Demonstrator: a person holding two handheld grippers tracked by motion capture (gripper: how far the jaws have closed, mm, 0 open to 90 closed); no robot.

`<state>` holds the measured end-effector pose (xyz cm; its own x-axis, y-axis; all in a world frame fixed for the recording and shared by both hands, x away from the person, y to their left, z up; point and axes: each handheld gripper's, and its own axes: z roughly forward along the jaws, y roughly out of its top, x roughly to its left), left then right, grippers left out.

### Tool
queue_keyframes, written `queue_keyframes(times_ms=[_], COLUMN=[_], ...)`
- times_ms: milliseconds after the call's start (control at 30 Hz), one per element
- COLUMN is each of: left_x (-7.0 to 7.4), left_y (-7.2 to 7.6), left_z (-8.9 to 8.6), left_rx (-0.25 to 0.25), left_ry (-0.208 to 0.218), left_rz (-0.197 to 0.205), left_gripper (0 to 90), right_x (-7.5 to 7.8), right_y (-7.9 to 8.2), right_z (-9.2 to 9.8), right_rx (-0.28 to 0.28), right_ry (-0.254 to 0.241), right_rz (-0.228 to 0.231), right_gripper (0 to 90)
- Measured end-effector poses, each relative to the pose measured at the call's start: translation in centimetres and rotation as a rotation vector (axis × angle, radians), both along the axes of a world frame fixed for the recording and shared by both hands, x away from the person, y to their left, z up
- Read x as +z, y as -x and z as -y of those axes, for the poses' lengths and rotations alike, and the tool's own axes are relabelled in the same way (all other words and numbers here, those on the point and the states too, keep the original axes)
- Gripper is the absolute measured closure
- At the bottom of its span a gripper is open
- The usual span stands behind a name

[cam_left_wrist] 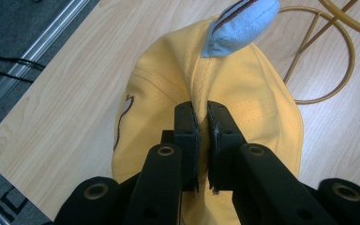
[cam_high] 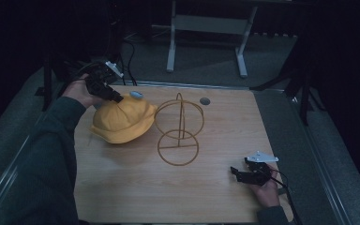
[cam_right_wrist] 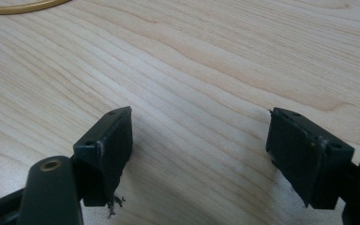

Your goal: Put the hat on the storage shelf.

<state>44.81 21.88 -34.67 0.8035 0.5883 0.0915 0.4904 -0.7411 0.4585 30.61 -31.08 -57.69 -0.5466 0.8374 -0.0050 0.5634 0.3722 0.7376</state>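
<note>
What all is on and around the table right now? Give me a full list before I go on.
yellow fabric hat: one, yellow with a light blue tip, left part of the table, a fold of its cloth pinched.
gold wire stand: one, gold rings and rods, table middle, right beside the hat.
small grey round disc: one, grey, near the far edge.
light wooden table: one, pale wood.
white metal frame legs: one set, white, on the floor behind.
left hand-held gripper: one, black, shut on the hat.
right hand-held gripper: one, black, jaws open above bare wood at the near right.
</note>
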Motion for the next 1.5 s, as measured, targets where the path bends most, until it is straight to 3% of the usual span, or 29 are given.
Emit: queue_keyframes(times_ms=[567,1500], left_x=[1.8,4.1], left_y=[-0.1,0.6], left_z=[0.2,-1.0], left_rx=[-0.016,-0.025], left_ry=[-0.004,0.053], left_rz=[0.002,0.03], left_gripper=[84.2,84.1], right_x=[0.0,0.0], right_y=[0.0,0.0], right_z=[0.0,0.0], right_rx=[0.002,0.002], right_ry=[0.0,0.001], right_rz=[0.001,-0.001], right_gripper=[22.7,22.8])
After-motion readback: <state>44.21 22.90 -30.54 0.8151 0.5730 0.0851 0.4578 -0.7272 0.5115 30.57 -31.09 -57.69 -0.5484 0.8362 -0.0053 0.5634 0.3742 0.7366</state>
